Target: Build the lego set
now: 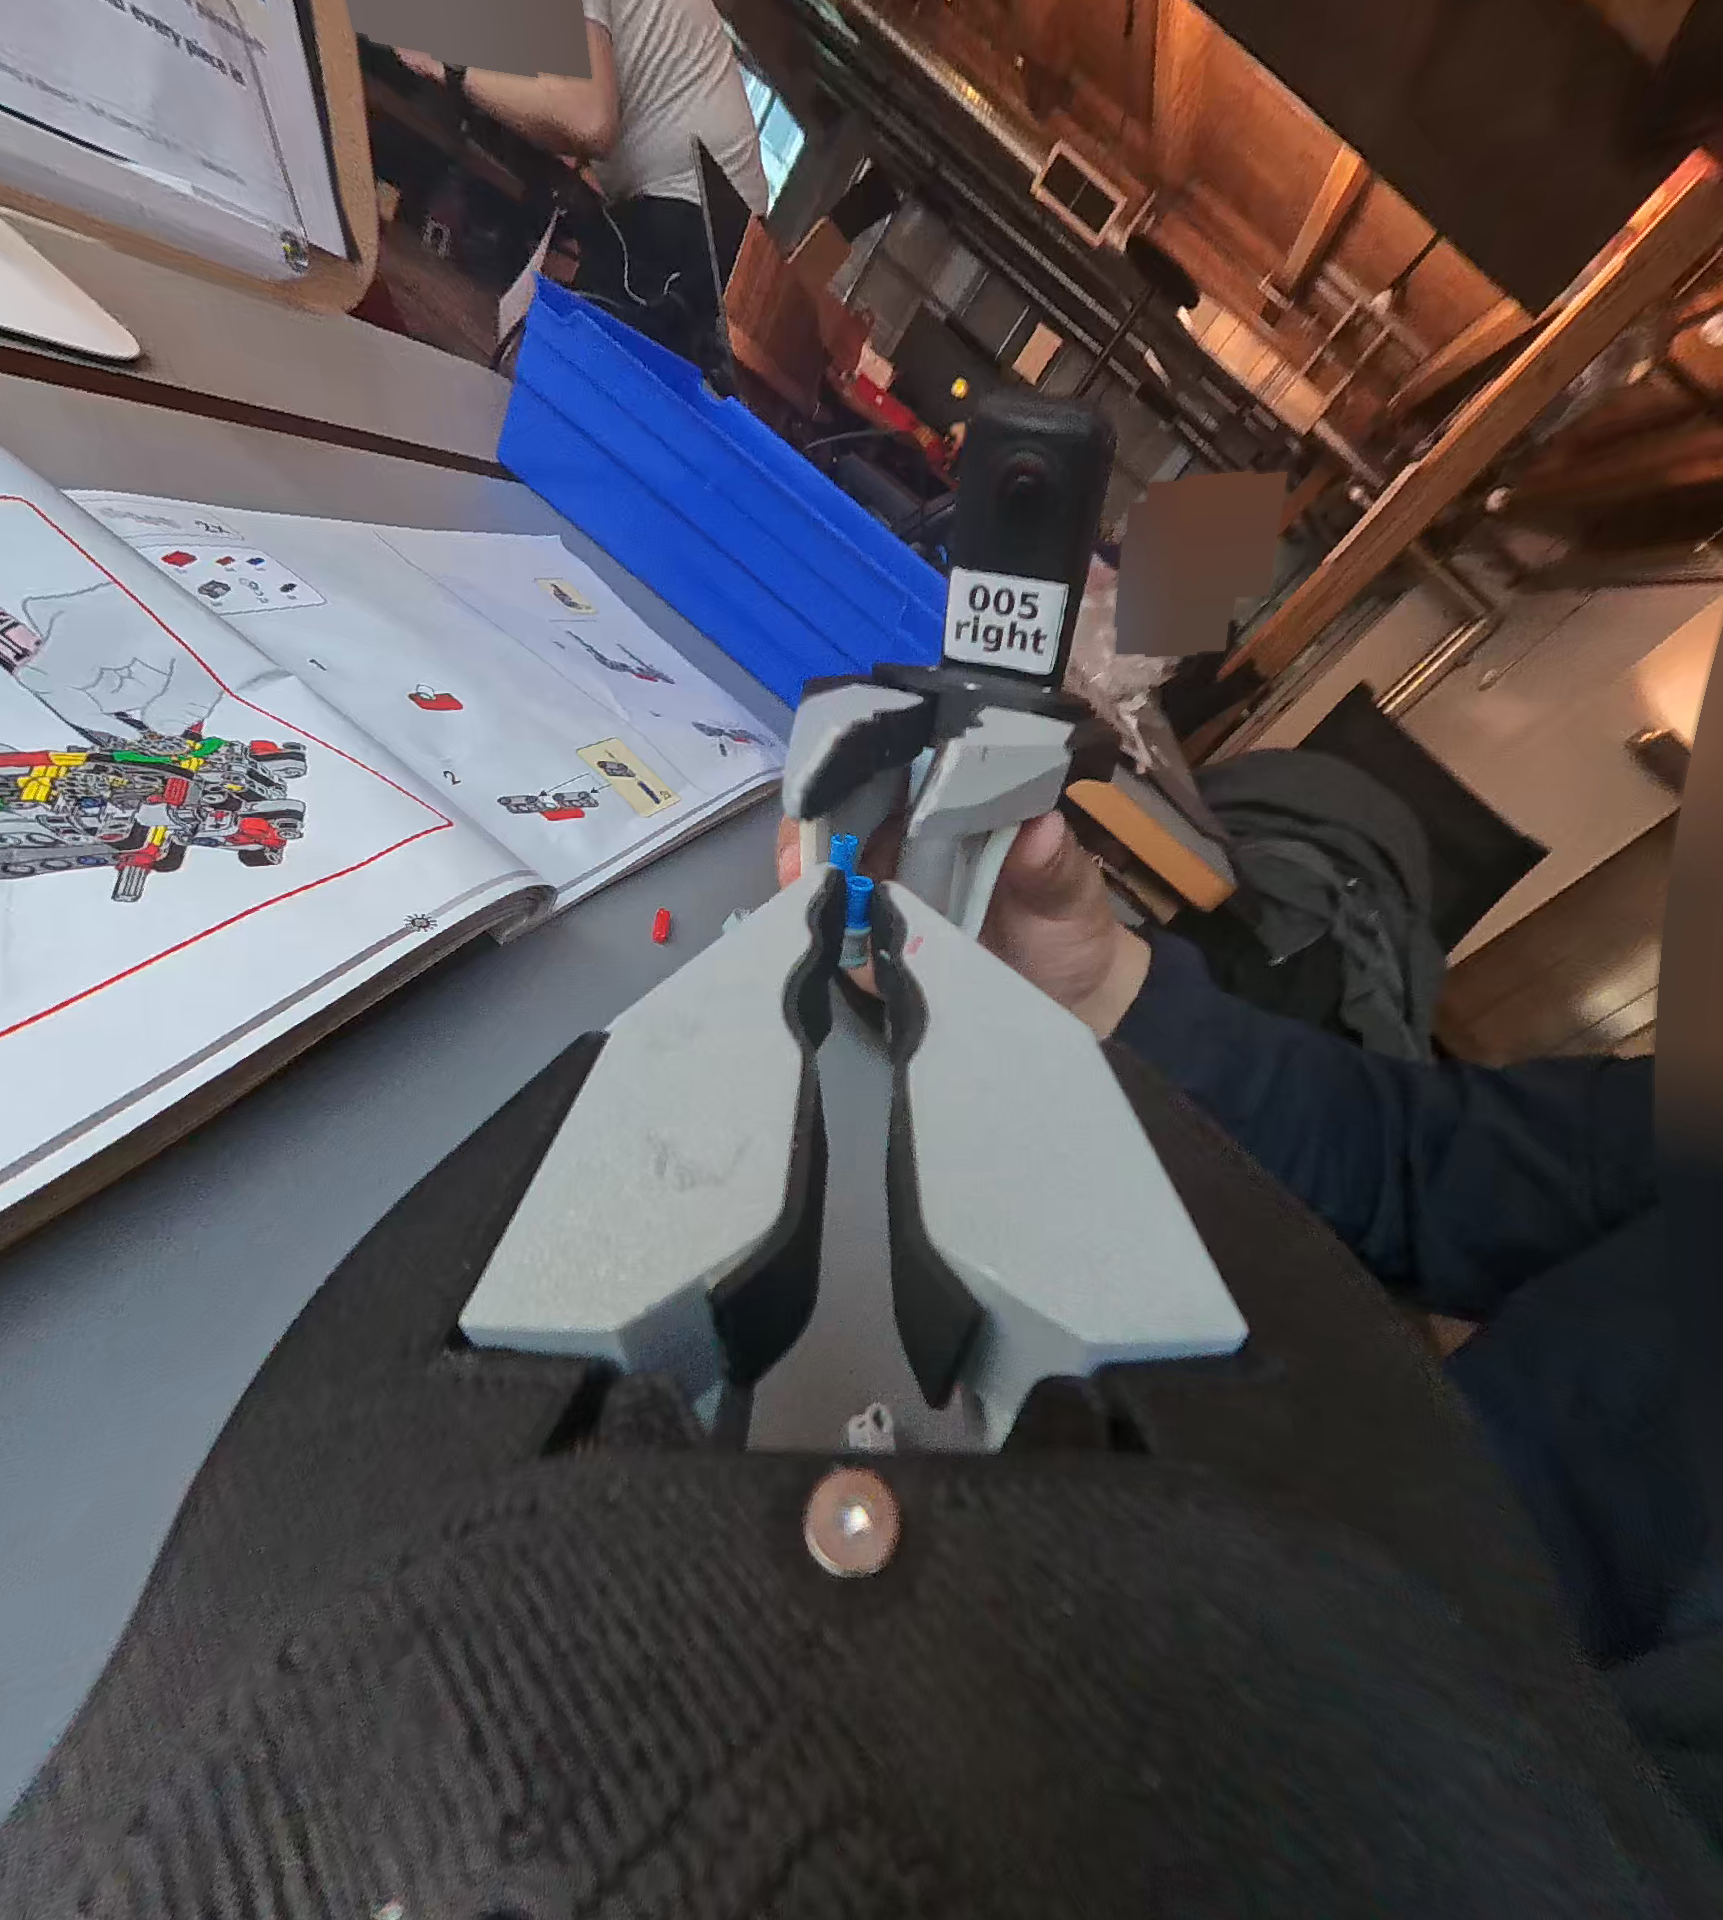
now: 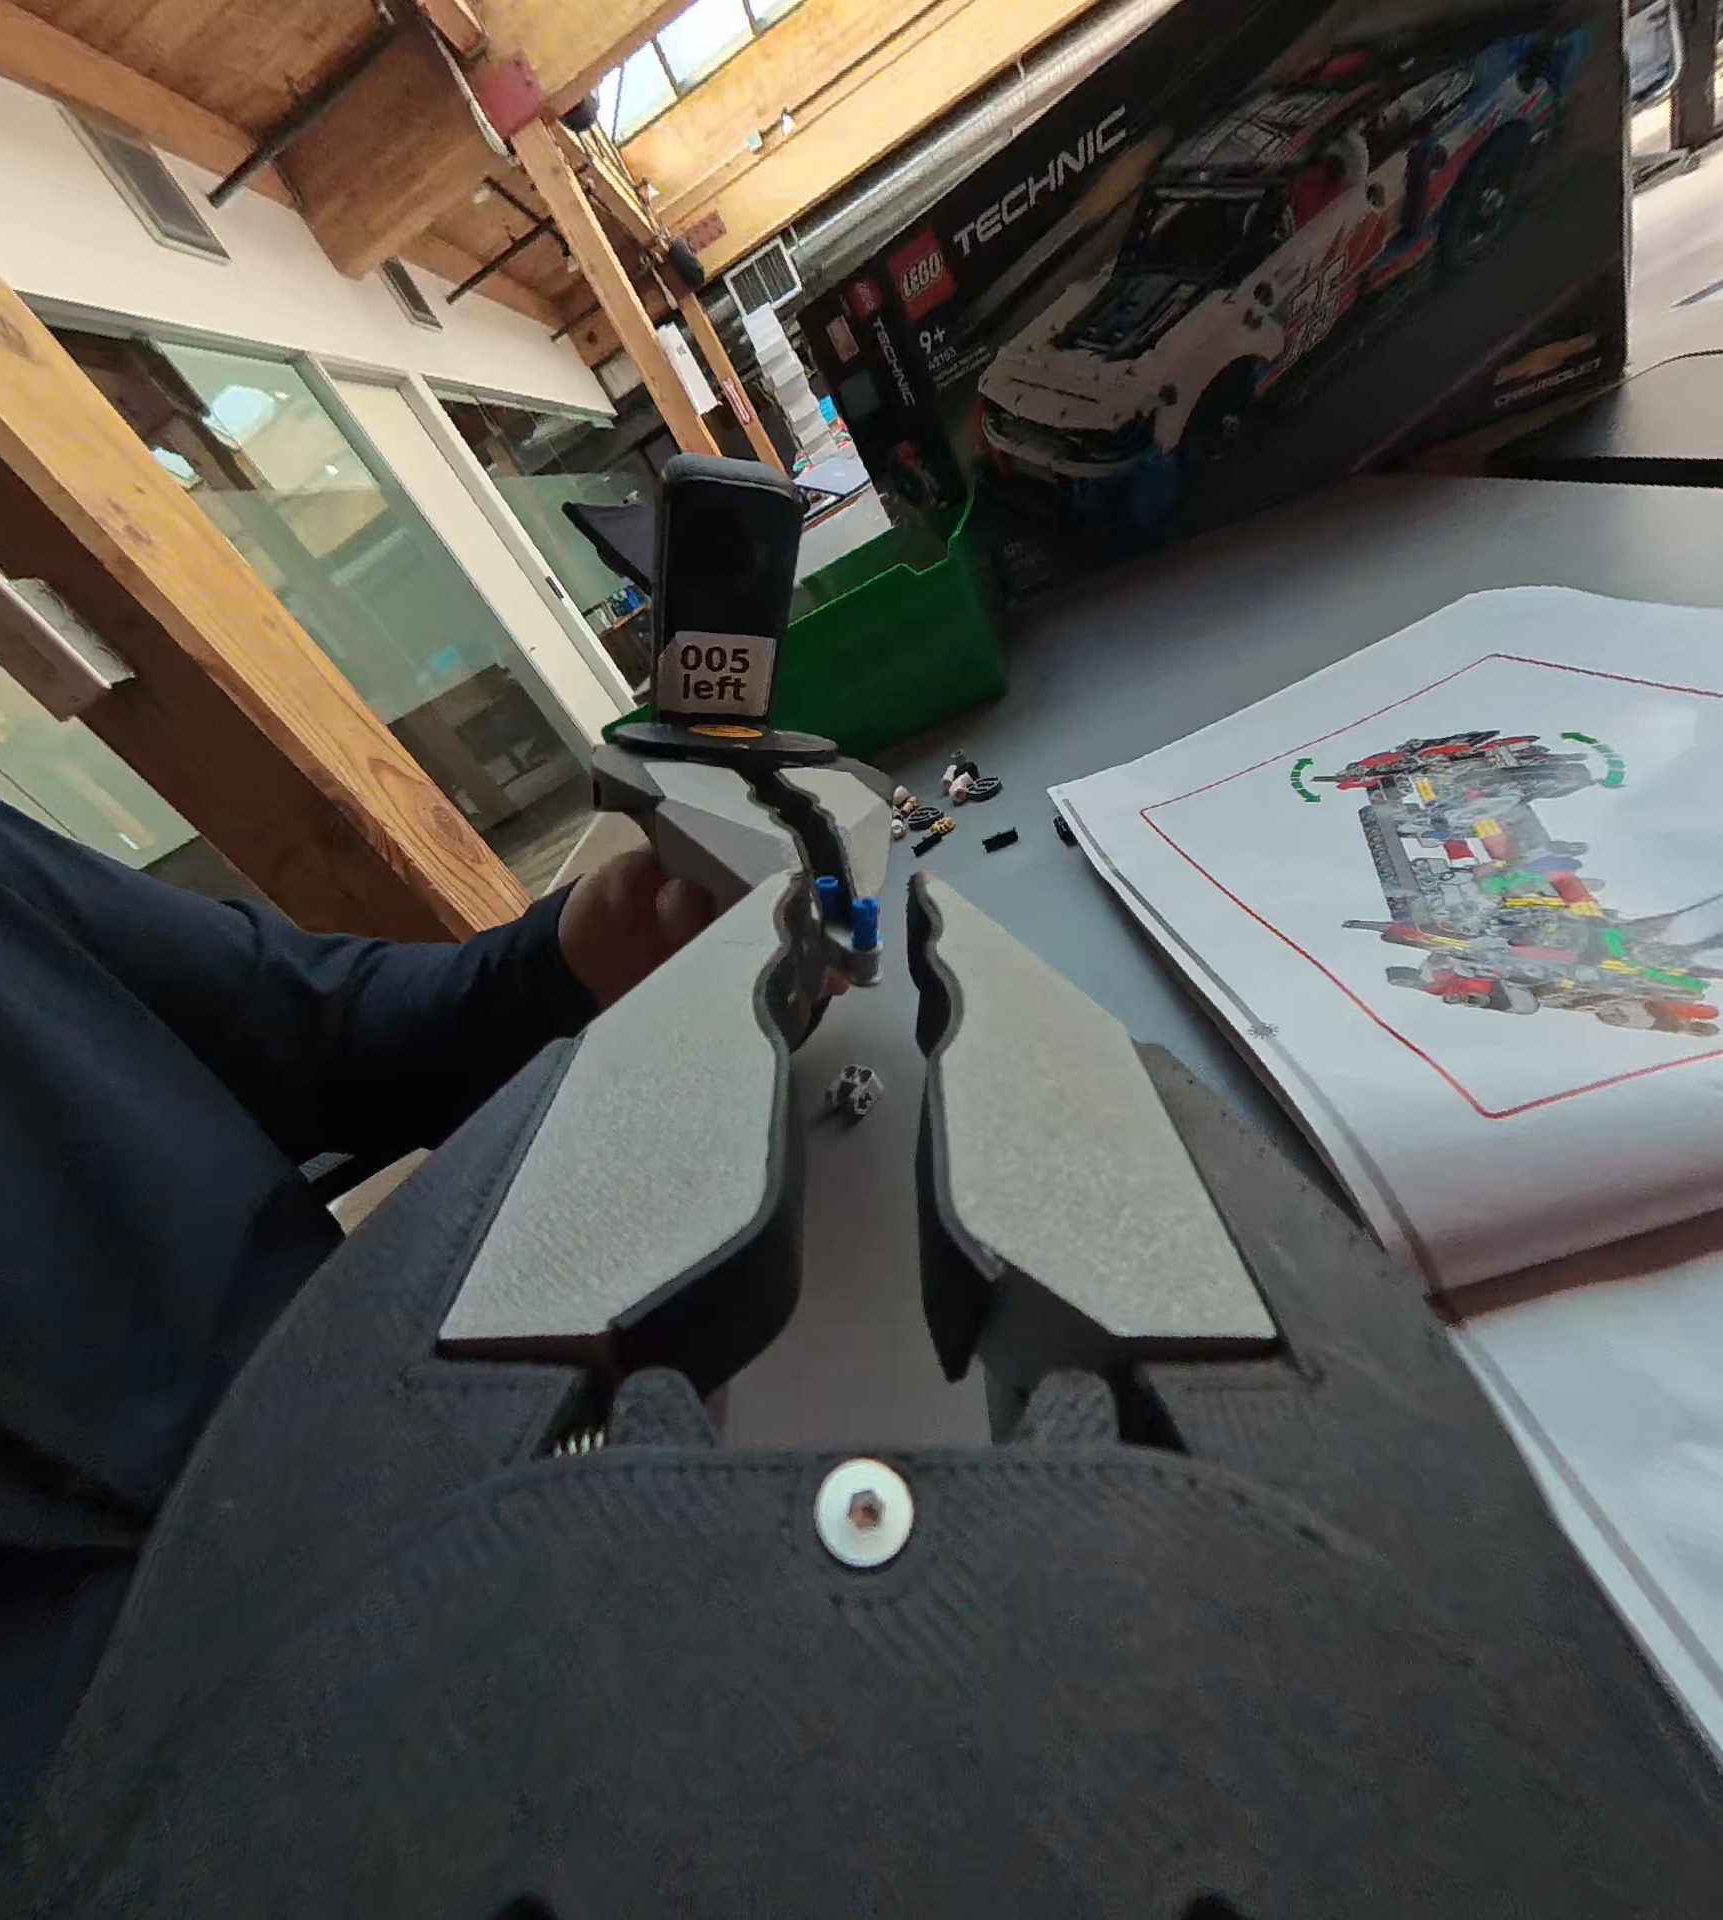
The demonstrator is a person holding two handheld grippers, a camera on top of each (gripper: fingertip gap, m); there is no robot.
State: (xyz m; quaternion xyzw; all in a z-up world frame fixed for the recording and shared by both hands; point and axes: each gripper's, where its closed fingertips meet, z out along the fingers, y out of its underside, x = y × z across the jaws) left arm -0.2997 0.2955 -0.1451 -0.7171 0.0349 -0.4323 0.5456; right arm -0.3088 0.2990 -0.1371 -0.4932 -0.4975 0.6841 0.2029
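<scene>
My left gripper (image 1: 852, 906) is shut on a small grey piece with two blue pins (image 1: 855, 914) and holds it above the grey table (image 1: 337, 1091). In the right wrist view the left gripper (image 2: 829, 933) comes in from the upper left with the same piece (image 2: 865, 940) sticking out of its tips. My right gripper (image 2: 857, 888) is open around that piece. There is a clear gap between the piece and its right pad (image 2: 924, 935). In the left wrist view the right gripper (image 1: 888, 821) faces me just beyond the piece.
An open instruction booklet (image 1: 213, 790) (image 2: 1459, 883) lies on the table. A red part (image 1: 662, 925) lies by the booklet, a grey part (image 2: 855, 1089) under my fingers, several parts (image 2: 961, 800) farther off. A blue bin (image 1: 680, 488), green bin (image 2: 888, 644) and boxed set (image 2: 1252, 260) stand behind. Left and right tips are no more than a few centimetres apart.
</scene>
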